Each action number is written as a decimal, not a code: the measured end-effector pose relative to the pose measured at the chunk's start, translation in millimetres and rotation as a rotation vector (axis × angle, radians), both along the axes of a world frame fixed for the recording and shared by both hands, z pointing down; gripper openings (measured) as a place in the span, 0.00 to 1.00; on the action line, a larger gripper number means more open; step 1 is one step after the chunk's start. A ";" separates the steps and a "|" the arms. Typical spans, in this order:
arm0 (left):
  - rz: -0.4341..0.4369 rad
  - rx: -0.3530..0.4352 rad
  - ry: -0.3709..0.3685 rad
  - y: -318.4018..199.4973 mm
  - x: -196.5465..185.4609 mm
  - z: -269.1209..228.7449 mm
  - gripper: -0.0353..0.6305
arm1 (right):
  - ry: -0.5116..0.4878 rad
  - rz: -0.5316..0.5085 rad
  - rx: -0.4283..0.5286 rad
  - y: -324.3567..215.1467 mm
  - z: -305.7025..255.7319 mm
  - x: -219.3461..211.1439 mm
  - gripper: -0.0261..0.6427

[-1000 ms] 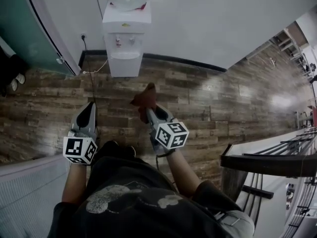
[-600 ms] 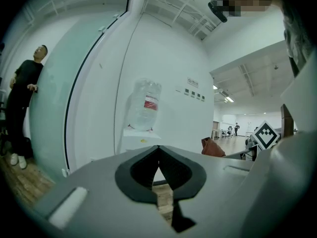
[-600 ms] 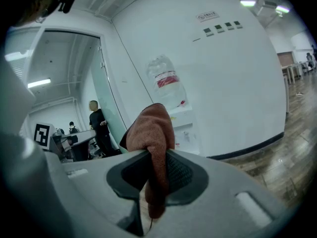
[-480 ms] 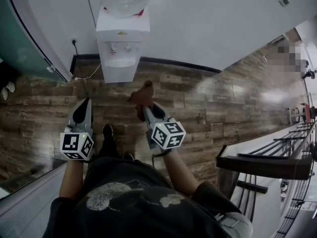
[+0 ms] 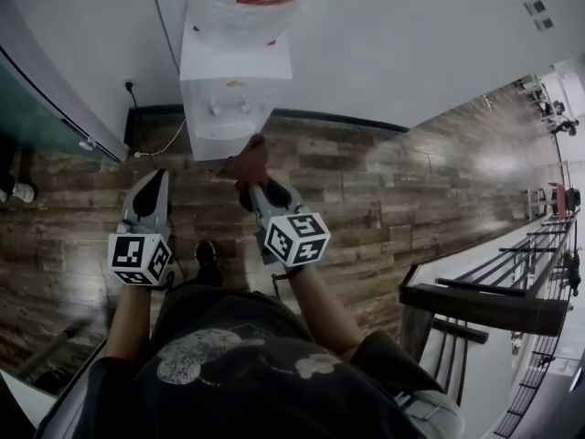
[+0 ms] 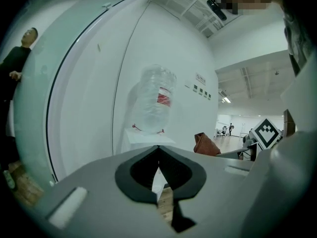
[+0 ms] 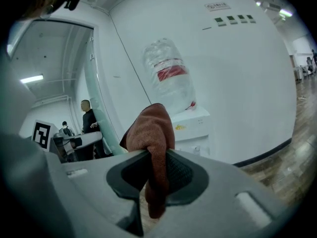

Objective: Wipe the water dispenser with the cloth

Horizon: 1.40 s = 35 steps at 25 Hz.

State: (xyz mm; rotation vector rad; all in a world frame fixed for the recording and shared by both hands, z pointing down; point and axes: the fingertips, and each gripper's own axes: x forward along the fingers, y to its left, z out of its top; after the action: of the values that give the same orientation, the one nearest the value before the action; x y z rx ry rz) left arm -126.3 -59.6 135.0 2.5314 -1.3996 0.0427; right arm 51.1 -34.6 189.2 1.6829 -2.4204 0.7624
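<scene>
Holding the rust-brown cloth (image 7: 151,133) pinched in the right tool (image 5: 249,188), bunched end forward so it meets the water dispenser (image 5: 228,90) first. It's up near the taps, can't tell if touching. Left tool (image 5: 149,186) hangs back, pressed together on nothing, probably just spare.

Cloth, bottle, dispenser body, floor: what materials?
Cloth: soft napped fabric, maybe microfibre; it folds and droops.
Bottle: clear ribbed plastic, see-through.
Dispenser: smooth white casing, plastic or painted metal.
Floor: wood-look planks with sheen; wood or laminate, unclear.
</scene>
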 end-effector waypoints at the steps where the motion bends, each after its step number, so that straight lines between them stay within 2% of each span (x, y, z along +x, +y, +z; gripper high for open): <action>1: 0.010 -0.005 -0.001 -7.7 -1.5 2.2 0.08 | 0.001 0.003 -0.003 -6.8 1.4 -4.7 0.13; 7: 0.101 -0.004 -0.010 -35.0 0.6 12.0 0.08 | 0.016 -0.013 -0.010 -30.7 9.1 -37.7 0.13; 12: 0.045 -0.053 0.016 -55.1 -13.1 20.3 0.08 | 0.023 -0.053 -0.023 -47.2 14.9 -63.5 0.13; 16: 0.061 -0.069 -0.020 -66.2 -11.0 29.4 0.08 | 0.160 -0.122 0.041 -75.9 13.1 -75.3 0.13; 18: 0.047 -0.073 -0.031 -75.2 -9.2 32.9 0.08 | 0.195 -0.161 0.069 -91.0 14.5 -81.8 0.13; 29: -0.095 -0.117 -0.063 -142.4 -13.2 49.1 0.08 | 0.151 -0.291 0.066 -180.2 45.4 -120.8 0.13; 35: -0.128 -0.157 -0.074 -165.1 -13.2 65.6 0.08 | 0.195 -0.370 0.066 -213.0 64.3 -141.2 0.13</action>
State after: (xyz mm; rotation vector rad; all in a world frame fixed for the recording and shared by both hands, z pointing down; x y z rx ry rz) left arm -139.6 -224.7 200.7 2.3306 -1.5202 0.2154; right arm -90.1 -247.6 253.5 1.2041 -2.5285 0.4480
